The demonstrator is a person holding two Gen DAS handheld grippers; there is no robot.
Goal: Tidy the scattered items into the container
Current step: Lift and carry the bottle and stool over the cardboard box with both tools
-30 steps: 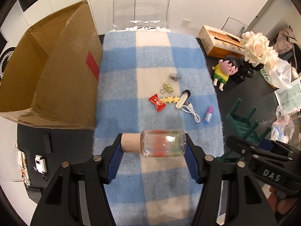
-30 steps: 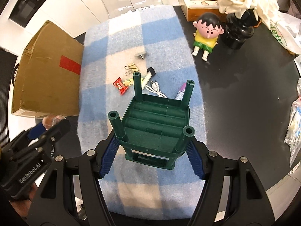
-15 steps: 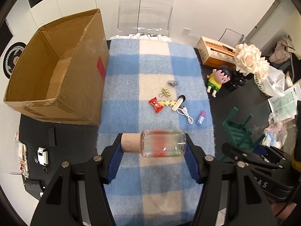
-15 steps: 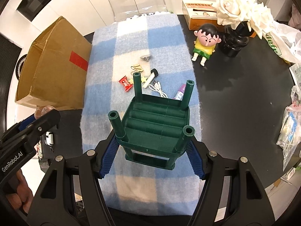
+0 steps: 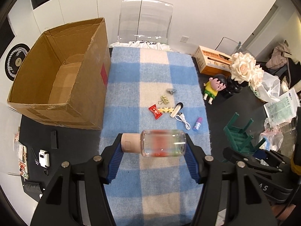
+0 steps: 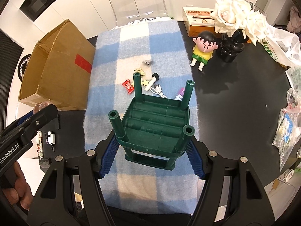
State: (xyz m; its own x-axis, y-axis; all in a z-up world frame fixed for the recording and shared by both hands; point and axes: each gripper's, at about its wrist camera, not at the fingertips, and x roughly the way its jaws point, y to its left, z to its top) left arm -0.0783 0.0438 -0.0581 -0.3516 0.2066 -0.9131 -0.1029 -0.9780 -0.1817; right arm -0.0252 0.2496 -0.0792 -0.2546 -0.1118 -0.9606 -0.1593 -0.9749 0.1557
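Note:
My left gripper (image 5: 153, 150) is shut on a clear glass jar (image 5: 162, 143) with a tan lid, held sideways high above the blue-and-cream checked blanket (image 5: 154, 71). My right gripper (image 6: 152, 146) is shut on a small green stool (image 6: 154, 124), upside down with its legs up; the stool also shows in the left wrist view (image 5: 240, 133). The open cardboard box (image 5: 60, 75) stands left of the blanket; in the right wrist view it (image 6: 54, 69) is far left. A red candy (image 5: 155, 111), star strip, binder clip, white tube (image 5: 175, 109), cable and purple tube (image 5: 197, 123) lie on the blanket.
A cartoon doll (image 5: 213, 89), a black vase of white roses (image 5: 242, 71) and an orange box (image 5: 212, 64) stand right of the blanket. Bags and papers crowd the far right. A clear chair (image 5: 144, 20) stands behind the table. Small items lie at the table's left edge (image 5: 44, 157).
Both grippers have risen and pulled back from the table with the jar and the stool. The open inside of the box has come into the left wrist view.

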